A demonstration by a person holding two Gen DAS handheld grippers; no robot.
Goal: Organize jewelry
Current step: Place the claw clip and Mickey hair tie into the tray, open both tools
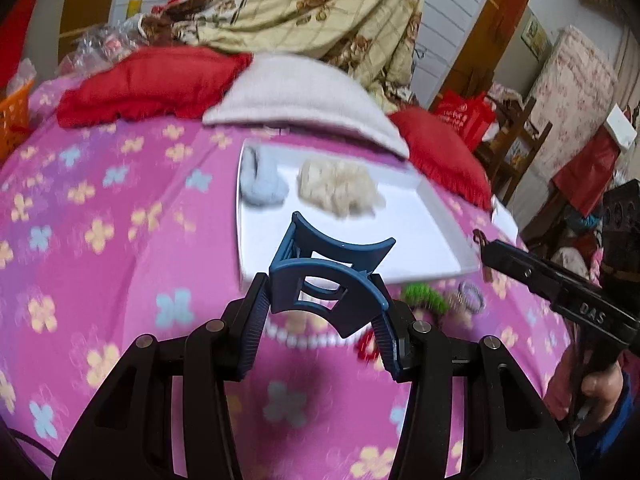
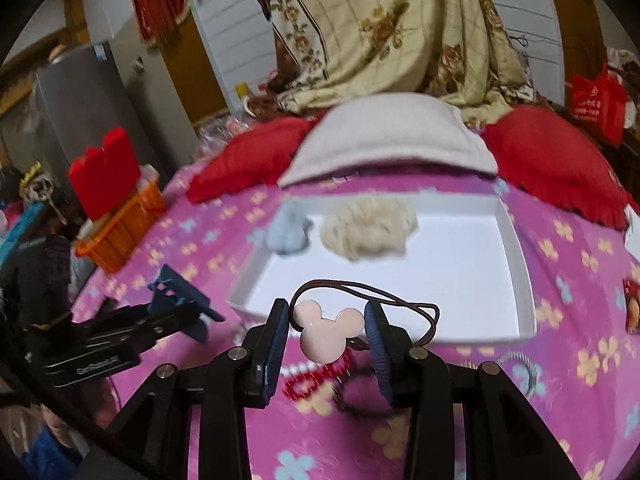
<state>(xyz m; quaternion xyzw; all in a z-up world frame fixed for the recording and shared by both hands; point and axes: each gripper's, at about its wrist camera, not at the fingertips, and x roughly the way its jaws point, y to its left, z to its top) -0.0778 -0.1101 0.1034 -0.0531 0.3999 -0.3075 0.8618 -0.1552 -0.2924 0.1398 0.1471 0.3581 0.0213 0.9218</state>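
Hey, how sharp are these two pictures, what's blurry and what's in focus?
Left wrist view: the blue hair claw in the left gripper is crisp, while the white tray and flowered bedspread smear with motion blur. Right wrist view: the pink mouse-shaped hair tie in the right gripper is sharp, background again smeared; both bend at the edges.

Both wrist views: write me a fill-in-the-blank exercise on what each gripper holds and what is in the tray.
1. The left gripper is shut on a ____ hair claw.
2. The right gripper holds a hair tie with a mouse-head charm, coloured ____.
3. The tray on the bedspread is ____.

Missing words: blue; pink; white
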